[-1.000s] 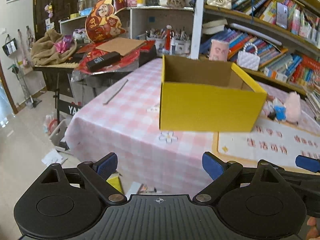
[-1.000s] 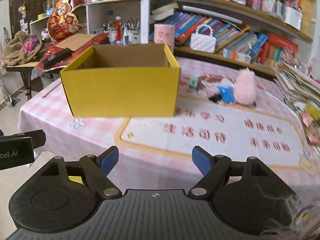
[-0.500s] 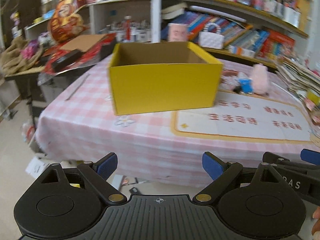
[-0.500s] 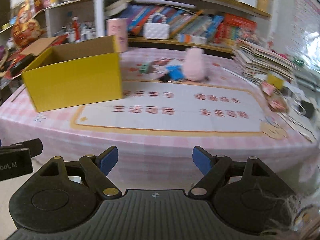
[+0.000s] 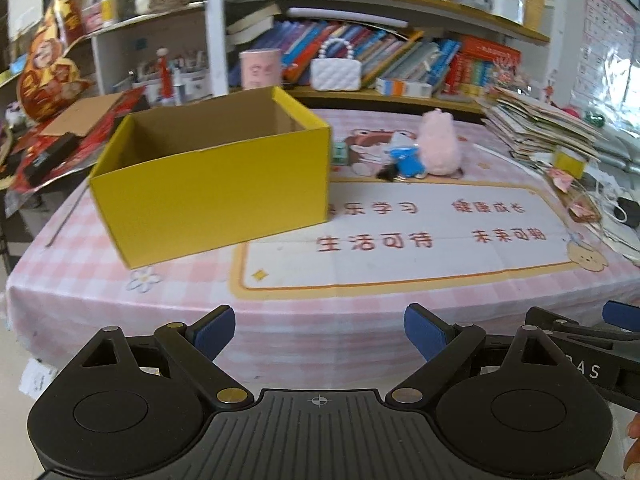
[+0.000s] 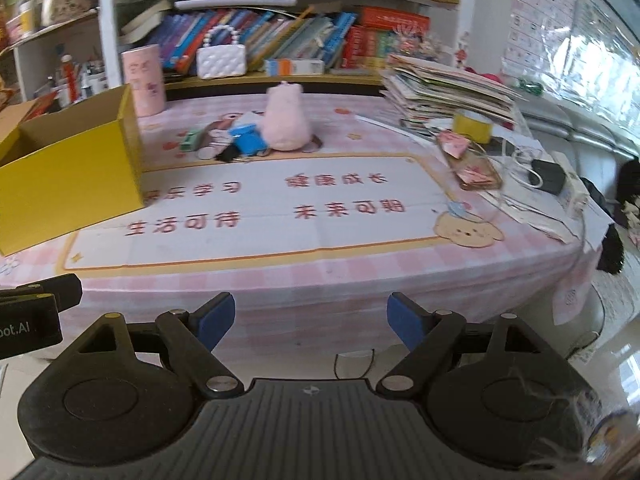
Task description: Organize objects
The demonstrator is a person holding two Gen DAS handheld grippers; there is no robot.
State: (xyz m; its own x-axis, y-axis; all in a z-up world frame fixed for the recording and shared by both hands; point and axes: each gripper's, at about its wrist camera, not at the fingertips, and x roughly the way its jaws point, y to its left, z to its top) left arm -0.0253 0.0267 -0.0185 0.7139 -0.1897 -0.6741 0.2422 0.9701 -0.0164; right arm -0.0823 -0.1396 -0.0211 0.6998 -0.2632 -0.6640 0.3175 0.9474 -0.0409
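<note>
An open yellow cardboard box (image 5: 216, 188) (image 6: 68, 172) stands on the left half of the pink checked table (image 5: 80, 292), its inside bare as far as I see. Beyond a white mat with red writing (image 5: 400, 236) (image 6: 260, 208) lie a pink plush toy (image 5: 438, 142) (image 6: 286, 118), a small blue toy (image 5: 406, 158) (image 6: 248, 140) and a little green car (image 6: 191, 139). My left gripper (image 5: 320, 332) hangs open short of the table's front edge, with nothing between its fingers. My right gripper (image 6: 311, 320) is open and bare too, also in front of the edge.
A bookshelf (image 5: 400, 60) full of books runs behind the table, with a white handbag (image 5: 335, 72) and a pink canister (image 6: 143, 80). A leaning stack of papers (image 6: 444, 92), a yellow tape roll (image 6: 472, 126) and cables (image 6: 540, 172) crowd the table's right end.
Both views have swung to the right along the table: the yellow box slid left in each frame, and the toys, the mat and the paper stack came into fuller view. Both grippers stayed open.
</note>
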